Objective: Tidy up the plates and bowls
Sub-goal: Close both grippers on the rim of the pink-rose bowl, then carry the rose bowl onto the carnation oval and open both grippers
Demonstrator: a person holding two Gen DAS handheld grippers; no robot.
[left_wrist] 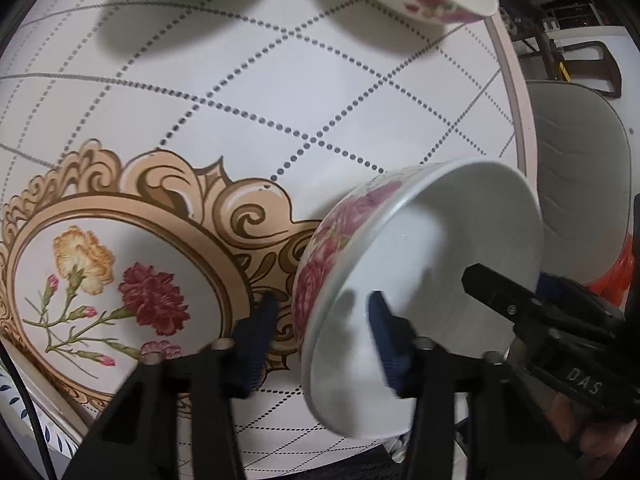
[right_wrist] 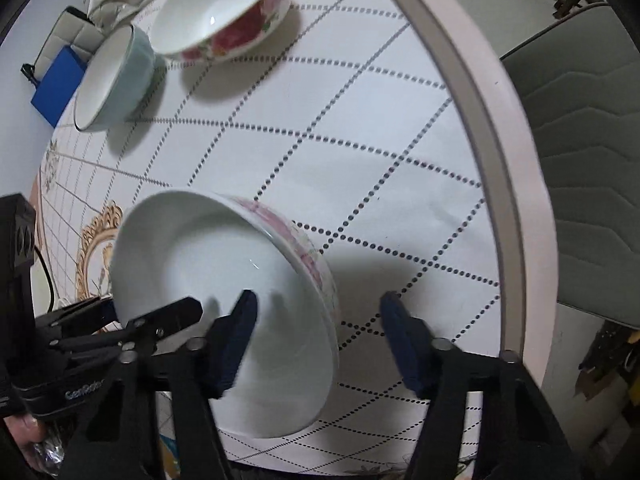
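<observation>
A white bowl with pink flowers outside (left_wrist: 424, 280) is tilted on its side above the table; it also shows in the right wrist view (right_wrist: 224, 292). My left gripper (left_wrist: 324, 344) is open and straddles its rim, one blue finger outside, one inside. My right gripper (right_wrist: 320, 340) is open and straddles the rim the same way from the other side. A second flowered bowl (right_wrist: 224, 12) and a pale green bowl (right_wrist: 116, 80) stand at the far end of the table.
The round table (right_wrist: 400, 128) has a dotted-grid cloth with a flower medallion (left_wrist: 120, 280). Its pink edge (right_wrist: 504, 160) curves on the right, with a grey chair (right_wrist: 592, 160) beyond. A blue box (right_wrist: 60, 84) lies at the far left.
</observation>
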